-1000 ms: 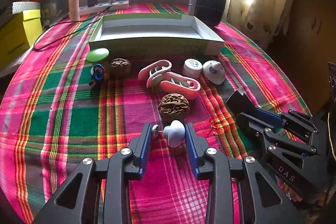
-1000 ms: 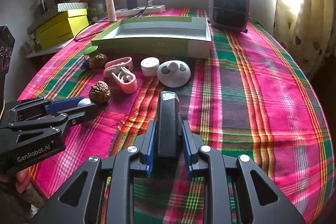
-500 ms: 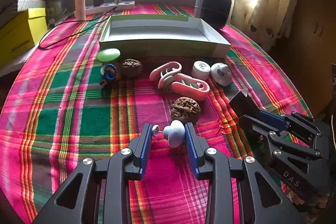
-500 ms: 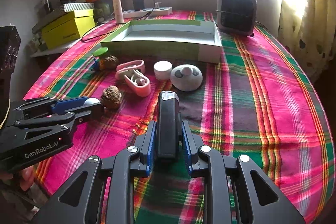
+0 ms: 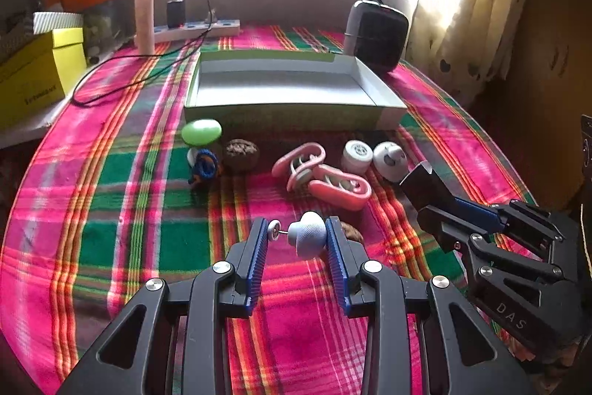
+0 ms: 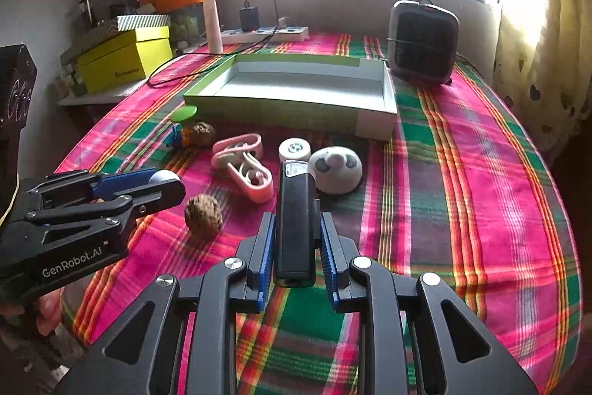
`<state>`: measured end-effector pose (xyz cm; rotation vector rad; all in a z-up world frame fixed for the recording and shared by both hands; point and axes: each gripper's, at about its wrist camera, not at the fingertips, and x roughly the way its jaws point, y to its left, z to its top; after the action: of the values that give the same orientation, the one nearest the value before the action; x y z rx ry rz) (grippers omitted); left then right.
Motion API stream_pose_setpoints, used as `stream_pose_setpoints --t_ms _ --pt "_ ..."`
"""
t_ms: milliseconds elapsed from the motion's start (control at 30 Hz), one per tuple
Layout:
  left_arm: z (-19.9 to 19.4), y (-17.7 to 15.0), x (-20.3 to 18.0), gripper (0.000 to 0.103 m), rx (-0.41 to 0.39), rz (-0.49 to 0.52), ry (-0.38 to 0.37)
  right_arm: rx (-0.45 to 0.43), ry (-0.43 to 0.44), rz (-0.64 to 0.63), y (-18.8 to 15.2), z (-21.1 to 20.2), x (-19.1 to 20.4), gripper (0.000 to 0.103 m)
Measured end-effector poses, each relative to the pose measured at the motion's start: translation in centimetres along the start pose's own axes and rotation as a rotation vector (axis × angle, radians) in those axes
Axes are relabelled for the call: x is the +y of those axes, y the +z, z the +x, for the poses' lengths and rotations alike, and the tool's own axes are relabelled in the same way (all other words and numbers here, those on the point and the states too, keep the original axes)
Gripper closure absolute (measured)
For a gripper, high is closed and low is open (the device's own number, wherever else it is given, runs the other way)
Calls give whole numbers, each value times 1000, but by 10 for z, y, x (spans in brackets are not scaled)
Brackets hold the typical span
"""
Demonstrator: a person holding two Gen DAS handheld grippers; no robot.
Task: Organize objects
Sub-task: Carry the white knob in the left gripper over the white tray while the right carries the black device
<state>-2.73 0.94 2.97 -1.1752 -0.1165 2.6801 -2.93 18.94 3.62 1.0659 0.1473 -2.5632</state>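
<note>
The white mushroom-shaped knob (image 5: 310,236) sits pinched between the blue pads of the left gripper (image 5: 296,239), held above the plaid tablecloth (image 5: 111,195) short of the open box (image 5: 288,87). The right wrist view adds the black rectangular device (image 6: 295,210) clamped upright in the narrowly closed right gripper (image 6: 296,232), and a walnut (image 6: 203,216) fully exposed beside it.

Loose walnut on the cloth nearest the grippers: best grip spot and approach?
Take the walnut across its middle, coming from above with the jaws straddling its sides. It is roundish and ridged, sits alone on the tablecloth, and has bare cloth around it; the pink clips lie apart behind it. Both grippers are already full, though.
</note>
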Motion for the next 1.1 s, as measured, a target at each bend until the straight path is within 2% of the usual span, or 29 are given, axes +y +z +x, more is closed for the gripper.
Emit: stream_pose_setpoints --t_ms 467,1100 --pt "8 42 20 73 -55 -8 21 -32 0 -5 40 15 0 79" --pt "47 97 34 73 -48 -5 36 0 16 -10 95 66 -6 79"
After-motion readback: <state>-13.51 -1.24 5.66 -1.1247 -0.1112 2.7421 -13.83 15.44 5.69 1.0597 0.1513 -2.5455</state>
